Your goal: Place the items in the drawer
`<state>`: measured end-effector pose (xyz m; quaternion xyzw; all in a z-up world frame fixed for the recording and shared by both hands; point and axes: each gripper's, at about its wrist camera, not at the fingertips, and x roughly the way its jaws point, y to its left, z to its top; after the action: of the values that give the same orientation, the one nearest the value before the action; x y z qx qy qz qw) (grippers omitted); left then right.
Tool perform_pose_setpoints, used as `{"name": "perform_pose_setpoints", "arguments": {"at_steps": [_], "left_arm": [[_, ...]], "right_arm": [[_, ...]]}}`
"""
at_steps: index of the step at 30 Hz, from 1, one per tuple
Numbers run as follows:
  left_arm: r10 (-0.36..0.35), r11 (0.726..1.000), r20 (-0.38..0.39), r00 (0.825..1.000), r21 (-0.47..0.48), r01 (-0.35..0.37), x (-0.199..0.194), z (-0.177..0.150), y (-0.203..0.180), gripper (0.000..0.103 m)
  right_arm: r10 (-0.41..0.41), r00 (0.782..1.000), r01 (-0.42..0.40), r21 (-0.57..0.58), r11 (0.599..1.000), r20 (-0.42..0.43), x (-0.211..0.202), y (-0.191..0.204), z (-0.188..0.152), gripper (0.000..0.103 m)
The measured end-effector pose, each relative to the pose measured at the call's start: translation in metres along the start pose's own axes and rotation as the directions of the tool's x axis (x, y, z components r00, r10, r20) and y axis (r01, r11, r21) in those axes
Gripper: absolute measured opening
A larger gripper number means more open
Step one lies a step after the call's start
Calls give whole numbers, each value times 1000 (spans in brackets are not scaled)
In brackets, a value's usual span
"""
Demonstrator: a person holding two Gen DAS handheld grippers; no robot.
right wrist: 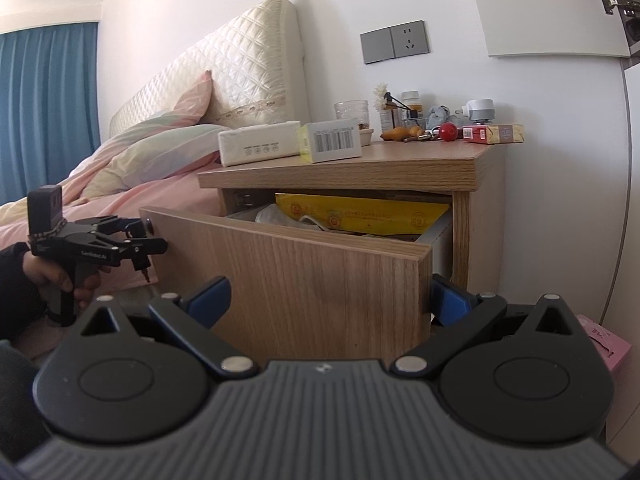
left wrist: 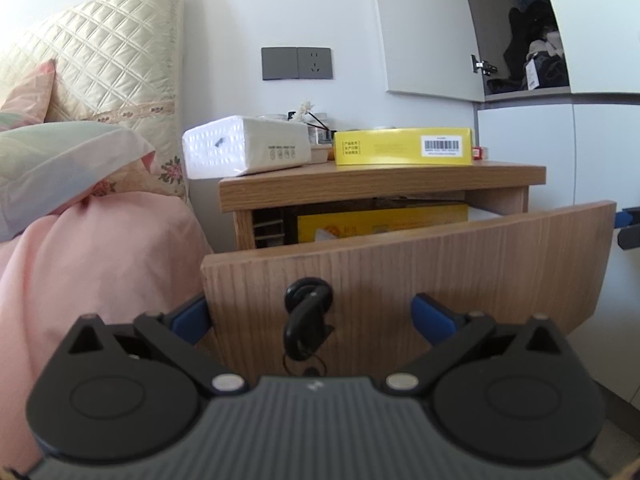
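The wooden nightstand's drawer (left wrist: 460, 264) (right wrist: 304, 276) is pulled out, with a yellow box (right wrist: 360, 214) and crumpled items inside. My left gripper (left wrist: 312, 314) is open right in front of the drawer's black ring handle (left wrist: 307, 320), its blue fingertips either side of it; it also shows in the right wrist view (right wrist: 138, 236). My right gripper (right wrist: 328, 296) is open and empty, facing the drawer front near its right edge. On the nightstand top (right wrist: 400, 160) lie a white tissue pack (left wrist: 248, 146) (right wrist: 260, 142) and a yellow barcode box (left wrist: 404, 146) (right wrist: 332, 140).
A bed with pink sheets (left wrist: 100, 248) and pillows (right wrist: 160, 148) stands left of the nightstand. At the back of the top are a glass (right wrist: 351, 110), bottles, a red ball (right wrist: 448, 131) and a red-yellow pack (right wrist: 494, 134). A pink box (right wrist: 604, 344) lies on the floor at right.
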<state>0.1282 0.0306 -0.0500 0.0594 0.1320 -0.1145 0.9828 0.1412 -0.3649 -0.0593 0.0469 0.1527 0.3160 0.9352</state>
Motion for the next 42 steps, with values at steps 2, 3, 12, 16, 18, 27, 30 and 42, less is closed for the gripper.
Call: {"name": "perform_pose_setpoints", "arguments": {"at_steps": [2, 3, 12, 16, 18, 27, 30, 42], "left_arm": [[-1, 1000, 4, 1000, -3, 1, -5, -2, -1, 103], [-1, 1000, 5, 1000, -2, 1, -8, -3, -1, 103], [0, 1000, -2, 1000, -3, 0, -33, -8, -8, 103], [1, 1000, 2, 1000, -11, -1, -39, -11, -9, 103], [2, 1000, -2, 1000, -13, -2, -41, -10, -9, 103], [64, 998, -37, 997, -8, -64, -50, 6, -18, 103], [92, 996, -38, 995, 9, -91, -58, 22, -23, 103], [122, 989, 101, 987, 76, -130, -100, 143, -52, 103]], "right_arm": [[7, 1000, -7, -6, 1000, -5, -4, 3, -1, 103], [11, 1000, -11, -8, 1000, -7, -6, 4, -1, 103], [54, 998, -55, -35, 998, -30, -26, 16, -6, 103], [66, 997, -67, -47, 997, -37, -33, 21, -9, 103], [65, 997, -67, -56, 996, -42, -35, 23, -10, 103], [39, 999, -40, -39, 998, -27, -32, 26, -5, 103], [2, 999, -2, -5, 1000, 37, -37, 25, 3, 102], [-88, 985, 84, 28, 996, 148, -35, 45, 31, 102]]}}
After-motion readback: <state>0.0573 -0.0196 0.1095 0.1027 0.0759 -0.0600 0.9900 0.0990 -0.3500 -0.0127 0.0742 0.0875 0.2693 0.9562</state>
